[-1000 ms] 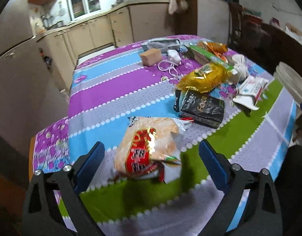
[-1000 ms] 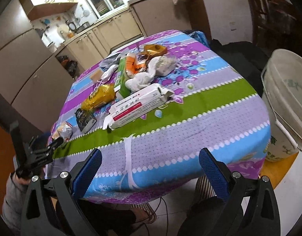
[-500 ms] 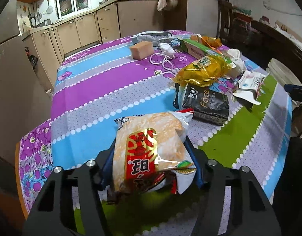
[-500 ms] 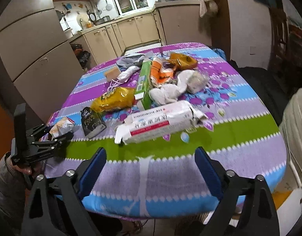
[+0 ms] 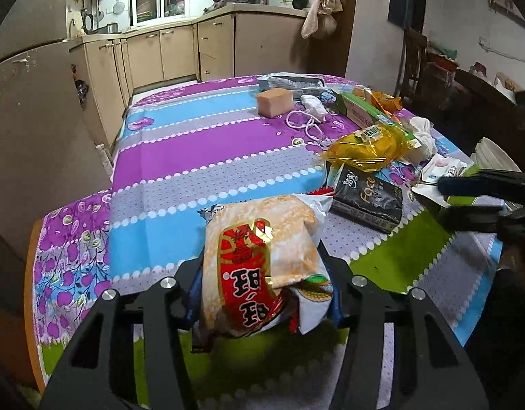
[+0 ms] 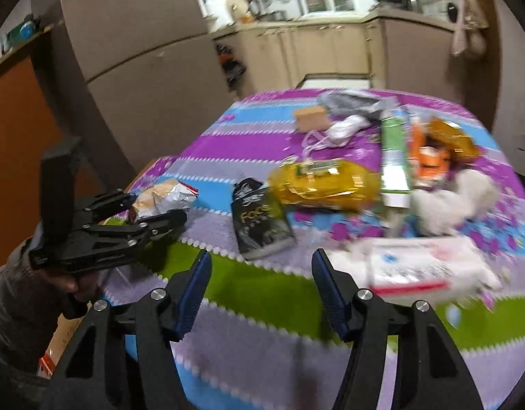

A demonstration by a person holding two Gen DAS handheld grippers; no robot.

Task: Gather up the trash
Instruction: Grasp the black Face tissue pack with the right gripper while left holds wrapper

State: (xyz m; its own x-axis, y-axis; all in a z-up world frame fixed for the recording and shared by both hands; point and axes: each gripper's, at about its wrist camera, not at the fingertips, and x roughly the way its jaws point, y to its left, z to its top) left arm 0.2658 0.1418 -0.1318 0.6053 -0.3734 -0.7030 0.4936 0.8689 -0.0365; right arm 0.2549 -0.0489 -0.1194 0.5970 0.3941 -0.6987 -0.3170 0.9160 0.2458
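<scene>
My left gripper [image 5: 262, 273] has an orange and red snack bag [image 5: 262, 239] between its jaws, which are closing; the pads press its sides near the table's front edge. In the right wrist view the same left gripper [image 6: 156, 208] holds the snack bag [image 6: 166, 193] at the far left. Over the green stripe my right gripper [image 6: 261, 259] is closing with nothing between its blue pads. A black packet [image 6: 262, 222] lies just beyond its tips. The right gripper [image 5: 445, 200] also shows at the right edge of the left wrist view, beside the black packet [image 5: 364, 201].
On the striped tablecloth [image 5: 194, 157] lie a yellow bag [image 6: 320, 177], a green box [image 6: 394, 157], a white and red box [image 6: 416, 263], crumpled white tissue [image 6: 467, 198], a tan block [image 5: 274, 102] and a white cable [image 5: 306, 123]. A pale bucket [image 5: 491, 153] stands right of the table.
The left jaws went from wide open around the snack bag to pressed on it. The right gripper swung left along the table's front, rolled, and its jaws narrowed.
</scene>
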